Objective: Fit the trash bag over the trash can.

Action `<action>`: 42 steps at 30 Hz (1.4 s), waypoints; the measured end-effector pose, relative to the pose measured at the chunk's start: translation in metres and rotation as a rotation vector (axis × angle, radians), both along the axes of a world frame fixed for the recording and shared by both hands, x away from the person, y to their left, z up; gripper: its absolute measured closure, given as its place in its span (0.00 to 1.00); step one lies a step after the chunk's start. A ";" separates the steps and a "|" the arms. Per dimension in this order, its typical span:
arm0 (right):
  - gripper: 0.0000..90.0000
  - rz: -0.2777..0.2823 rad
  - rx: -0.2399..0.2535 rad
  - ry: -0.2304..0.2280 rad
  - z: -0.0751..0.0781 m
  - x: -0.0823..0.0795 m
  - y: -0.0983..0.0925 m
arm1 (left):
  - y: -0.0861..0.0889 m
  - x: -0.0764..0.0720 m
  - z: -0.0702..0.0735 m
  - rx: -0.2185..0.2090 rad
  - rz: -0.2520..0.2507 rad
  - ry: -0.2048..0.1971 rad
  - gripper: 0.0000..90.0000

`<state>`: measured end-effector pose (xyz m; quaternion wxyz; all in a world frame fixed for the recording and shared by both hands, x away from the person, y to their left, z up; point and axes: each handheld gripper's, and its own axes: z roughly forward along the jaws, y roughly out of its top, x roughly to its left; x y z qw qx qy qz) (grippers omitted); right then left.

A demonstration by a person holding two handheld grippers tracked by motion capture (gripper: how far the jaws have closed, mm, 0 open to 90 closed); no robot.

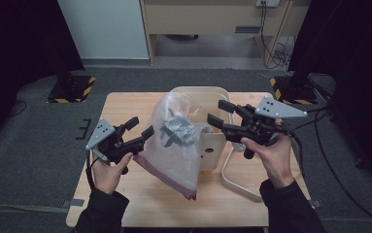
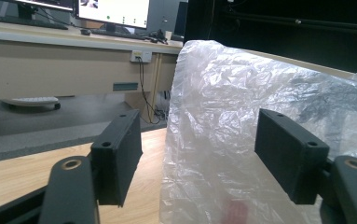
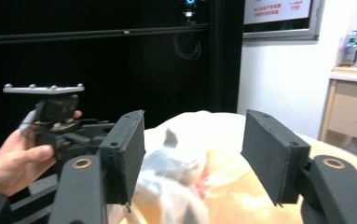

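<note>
high view: a clear plastic bag [image 1: 176, 141] stands on the table [image 1: 125, 204] between both tools, grey contents blurred through the film. left tool [image 1: 141, 130] and right tool [image 1: 217, 112] both gape apart, neither gripping; a beige bin [image 1: 212, 92] sits half hidden behind.

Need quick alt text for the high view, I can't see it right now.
A clear plastic bag holding grey items stands on a wooden table, leaning against a beige bin. The left hand-held gripper and right hand-held gripper flank it, jaws apart.
</note>
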<state>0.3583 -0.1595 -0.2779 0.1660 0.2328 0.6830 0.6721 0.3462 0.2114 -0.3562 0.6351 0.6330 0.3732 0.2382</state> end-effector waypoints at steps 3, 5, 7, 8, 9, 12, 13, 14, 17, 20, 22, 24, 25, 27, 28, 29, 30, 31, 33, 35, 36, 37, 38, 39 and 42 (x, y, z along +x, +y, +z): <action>0.50 0.025 -0.014 0.018 -0.008 -0.002 0.005 | 0.001 -0.001 0.000 -0.006 -0.003 0.000 0.39; 0.54 0.041 -0.033 0.031 -0.013 -0.002 0.009 | 0.002 -0.001 0.001 -0.008 -0.002 -0.001 0.40; 0.61 0.057 -0.048 0.039 -0.016 -0.002 0.013 | 0.002 -0.001 0.001 -0.011 -0.001 -0.001 0.40; 0.63 0.065 -0.048 0.045 -0.016 -0.001 0.014 | 0.002 -0.001 0.001 -0.012 -0.001 0.000 0.40; 0.67 0.069 -0.053 0.050 -0.017 -0.001 0.015 | 0.002 -0.001 0.001 -0.012 -0.001 0.001 0.40; 0.78 0.079 -0.084 0.067 -0.018 0.000 0.016 | 0.002 -0.001 0.001 -0.014 -0.005 0.002 0.40; 0.83 0.084 -0.091 0.072 -0.018 0.000 0.016 | 0.002 -0.001 0.001 -0.014 -0.006 0.001 0.40; 0.86 0.088 -0.095 0.073 -0.018 0.000 0.015 | 0.002 -0.001 0.001 -0.014 -0.007 0.000 0.40; 0.96 0.096 -0.104 0.076 -0.018 0.000 0.014 | 0.002 -0.001 0.001 -0.016 -0.009 -0.003 0.40; 1.00 0.075 -0.116 0.069 -0.015 0.002 0.010 | 0.002 -0.002 0.002 -0.020 -0.012 -0.005 0.40; 1.00 0.056 -0.126 0.068 -0.014 0.003 0.007 | 0.002 -0.002 0.002 -0.020 -0.013 -0.006 0.40; 0.98 0.052 -0.109 0.069 -0.012 0.003 0.005 | 0.002 -0.001 0.002 -0.017 -0.011 -0.007 0.40; 0.93 0.056 -0.088 0.066 -0.011 0.003 0.005 | 0.003 -0.001 0.002 -0.017 -0.009 -0.008 0.40; 0.82 0.058 -0.050 0.058 -0.010 0.001 0.006 | 0.003 -0.002 0.002 -0.017 -0.005 -0.011 0.40; 0.74 0.060 -0.036 0.063 -0.011 0.001 0.008 | 0.004 -0.002 0.003 -0.017 -0.004 -0.013 0.40; 0.69 0.064 -0.027 0.067 -0.011 0.001 0.009 | 0.004 -0.002 0.003 -0.022 -0.001 -0.015 0.40; 0.65 0.074 -0.022 0.072 -0.013 0.000 0.011 | 0.005 -0.002 0.004 -0.020 0.000 -0.017 0.40; 0.59 0.084 -0.019 0.074 -0.014 -0.001 0.014 | 0.005 -0.003 0.004 -0.022 0.004 -0.020 0.40; 0.57 0.096 -0.029 0.079 -0.018 -0.001 0.018 | 0.007 -0.003 0.005 -0.022 0.009 -0.023 0.40; 0.59 0.099 -0.049 0.081 -0.020 -0.001 0.021 | 0.009 -0.003 0.006 -0.026 0.015 -0.026 0.40; 0.63 0.109 -0.062 0.088 -0.022 -0.002 0.023 | 0.009 -0.004 0.006 -0.028 0.017 -0.026 0.40; 0.66 0.115 -0.065 0.091 -0.022 -0.002 0.023 | 0.009 -0.004 0.007 -0.031 0.018 -0.026 0.40; 0.73 0.124 -0.068 0.095 -0.023 -0.002 0.024 | 0.010 -0.004 0.007 -0.031 0.019 -0.027 0.40; 0.78 0.133 -0.069 0.098 -0.023 -0.001 0.024 | 0.010 -0.004 0.007 -0.030 0.020 -0.028 0.40; 0.93 0.146 -0.068 0.105 -0.021 0.000 0.022 | 0.010 -0.004 0.007 -0.032 0.018 -0.030 0.40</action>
